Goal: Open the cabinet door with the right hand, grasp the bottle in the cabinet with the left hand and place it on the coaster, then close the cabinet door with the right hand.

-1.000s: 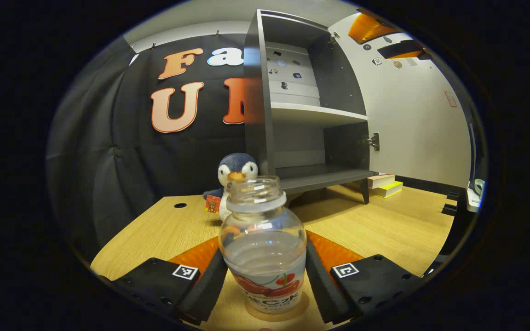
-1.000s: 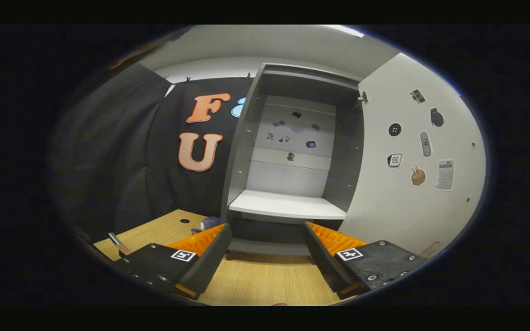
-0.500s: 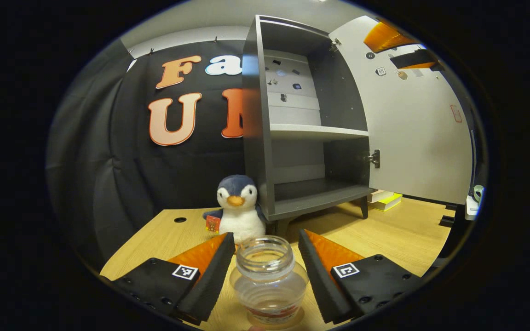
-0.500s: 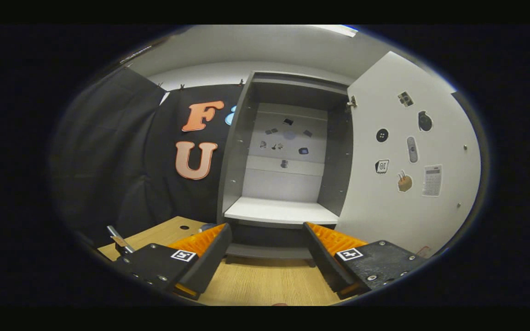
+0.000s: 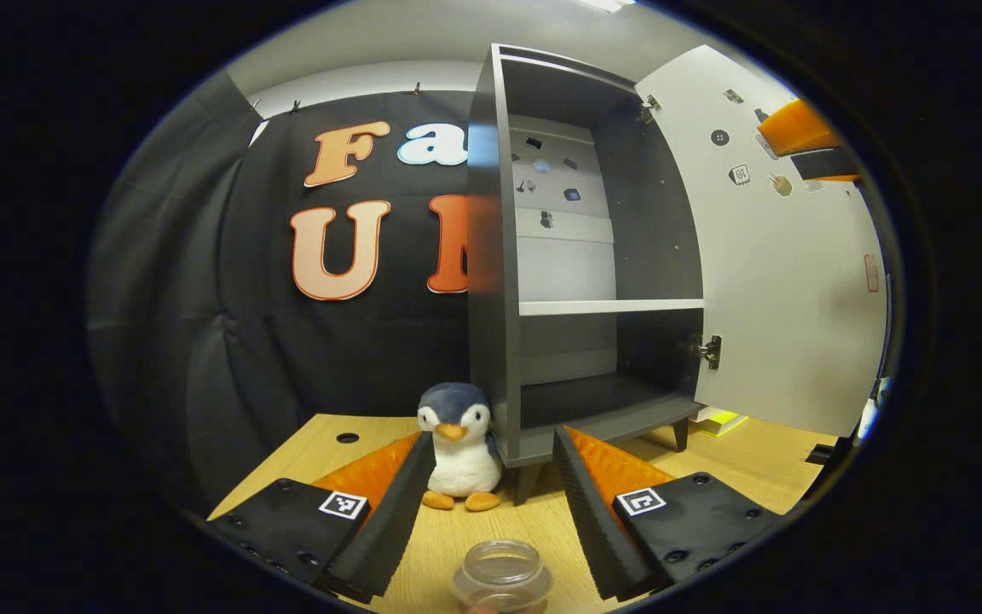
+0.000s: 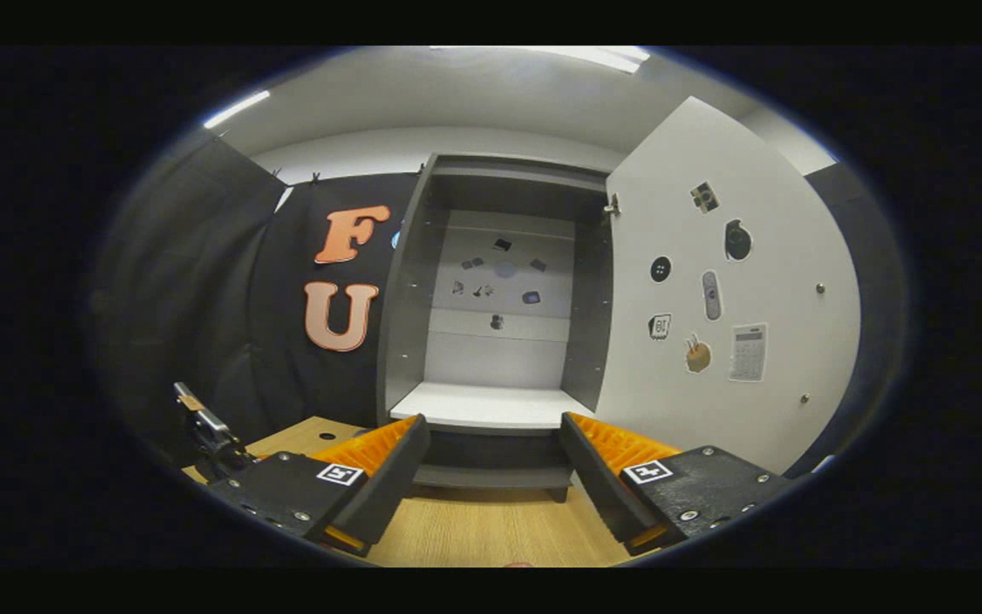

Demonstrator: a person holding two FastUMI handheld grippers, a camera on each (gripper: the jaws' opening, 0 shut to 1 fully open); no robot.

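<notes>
In the left gripper view a clear uncapped bottle [image 5: 502,580] stands on the wooden table at the bottom edge, below and behind my left gripper [image 5: 491,443], which is open and holds nothing. The coaster under the bottle is hidden. The grey cabinet [image 5: 572,281] stands ahead with its white door [image 5: 785,273] swung wide open to the right; its shelves are bare. The other gripper [image 5: 802,141] shows at the upper right beside the door. In the right gripper view my right gripper [image 6: 495,426] is open, facing the cabinet [image 6: 499,315] and the open door [image 6: 713,315].
A plush penguin [image 5: 457,448] sits on the table [image 5: 491,533] by the cabinet's left front leg. Books [image 5: 721,419] lie on the table behind the open door. Stickers dot the door's inner face. A metal clamp-like part [image 6: 205,426] shows at the left of the right gripper view.
My left gripper has let go of the bottle and risen back from it, so the bottle dropped to the bottom of the view. My right gripper drew back a little from the cabinet.
</notes>
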